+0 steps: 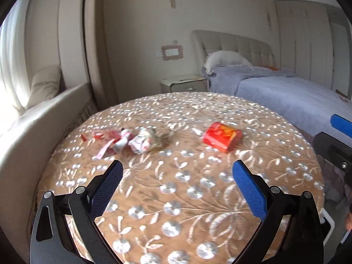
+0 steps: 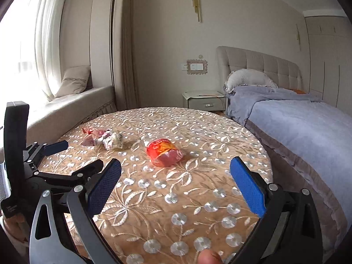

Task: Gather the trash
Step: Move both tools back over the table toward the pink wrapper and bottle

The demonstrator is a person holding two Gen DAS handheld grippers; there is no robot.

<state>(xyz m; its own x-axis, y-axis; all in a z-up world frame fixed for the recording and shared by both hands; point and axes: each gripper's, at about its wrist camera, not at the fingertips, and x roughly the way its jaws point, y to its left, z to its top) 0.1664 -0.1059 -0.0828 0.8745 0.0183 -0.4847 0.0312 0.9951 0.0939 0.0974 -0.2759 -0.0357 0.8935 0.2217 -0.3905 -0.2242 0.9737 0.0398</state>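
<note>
**Over the embroidered table, both grippers wide and empty**

Above the near edge of the round table (image 1: 198,209), covered in a tan cloth stitched with pale flowers, the left gripper (image 1: 177,176) hangs with its blue-padded fingers spread apart and nothing between them. The right gripper (image 2: 175,175) hangs over the same near edge, its fingers likewise wide apart and empty; in its view the left gripper shows at the table's left side.

On the table, well beyond both grippers, lies a red and orange wrapper (image 1: 222,136), crumpled, toward the middle. To the left of it on the table sits a cluster of scraps: a crumpled white and pink wrapper (image 1: 143,140) touching a flat red wrapper (image 1: 105,137) with a pink strip trailing from it.

Beyond the table stands a small nightstand (image 2: 204,102). Right of the table runs a bed (image 2: 303,127) with a lavender cover. Left of the table, a window seat (image 2: 72,107) holds a beige cushion.
</note>
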